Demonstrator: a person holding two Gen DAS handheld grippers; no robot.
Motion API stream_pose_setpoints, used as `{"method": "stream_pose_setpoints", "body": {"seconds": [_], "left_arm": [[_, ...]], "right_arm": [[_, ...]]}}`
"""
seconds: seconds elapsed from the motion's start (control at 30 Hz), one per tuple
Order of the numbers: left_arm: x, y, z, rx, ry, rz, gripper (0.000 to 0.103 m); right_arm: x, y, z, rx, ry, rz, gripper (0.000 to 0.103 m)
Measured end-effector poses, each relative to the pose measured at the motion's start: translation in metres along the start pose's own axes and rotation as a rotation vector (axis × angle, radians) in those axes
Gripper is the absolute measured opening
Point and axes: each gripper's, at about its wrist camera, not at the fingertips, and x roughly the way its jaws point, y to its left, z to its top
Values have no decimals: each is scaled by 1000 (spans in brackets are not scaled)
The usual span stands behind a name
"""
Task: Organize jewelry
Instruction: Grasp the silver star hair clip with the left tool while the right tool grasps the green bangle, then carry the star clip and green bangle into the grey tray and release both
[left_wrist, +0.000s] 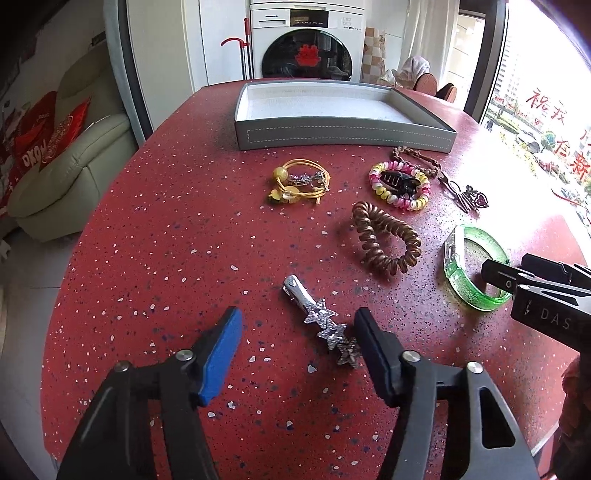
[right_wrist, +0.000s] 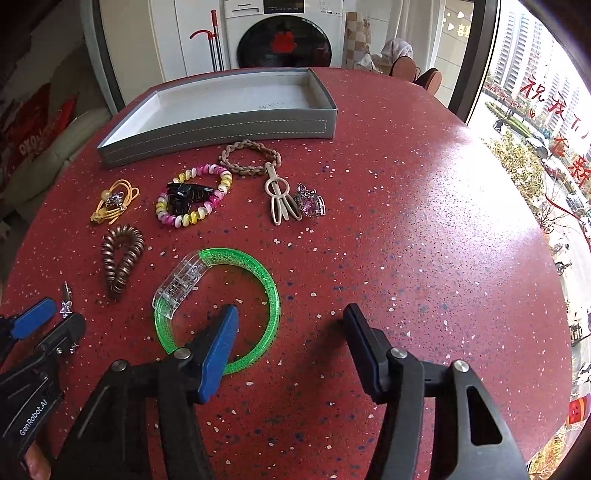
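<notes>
Pickup step, I judge: left gripper (left_wrist: 297, 334), half open, straddles star clip (left_wrist: 320, 320) at lower centre; right gripper (right_wrist: 290, 328), half open, straddles green bangle's (right_wrist: 271, 291) rim. Next: squeeze, carry to tray (left_wrist: 347, 136) at top.

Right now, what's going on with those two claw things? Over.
Left gripper open, fingers astride star hair clip. Right gripper open over green bangle, one finger inside the ring. Grey tray empty, nothing blocking.
</notes>
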Motion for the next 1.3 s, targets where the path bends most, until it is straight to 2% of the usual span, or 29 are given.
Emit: {"method": "stream_pose_setpoints", "body": {"seconds": [0.03,0.07,0.13,0.17,0.2,0.23,0.43,0.6,0.77,0.93,1.07,1.3], "left_arm": [[-1,0,1,11,-1,-4,63],[-2,-1,1,20,-4,-10,52],[-3,0,2,35,-6,-25,44],[-3,0,3,40,-7,-35,39],[-4,2,4,39,-7,-54,39],[-4,6,5,32,-8,-76,39],[-3,23,11,-21,-1,-175,39],[-5,29,16,-34,-4,-202,39],[-12,34,32,-33,-24,-214,39],[-18,39,70,-31,-56,-243,39],[-15,42,115,-31,-97,-254,39],[15,37,187,-17,-116,-238,39]], "right_arm": [[-1,1,0,-2,0,5,45],[-3,2,-1,-3,0,6,40],[-4,2,-1,0,1,13,22],[-4,2,-1,3,1,14,17],[-4,2,0,8,1,23,10],[-5,1,-1,16,1,28,8],[-8,-9,1,64,1,88,8],[-18,-14,9,75,-24,115,8],[-26,-19,30,99,-44,156,8],[-28,-21,71,91,-66,167,8],[-25,-19,110,73,-89,164,8],[8,-10,180,63,-91,189,8]]}}
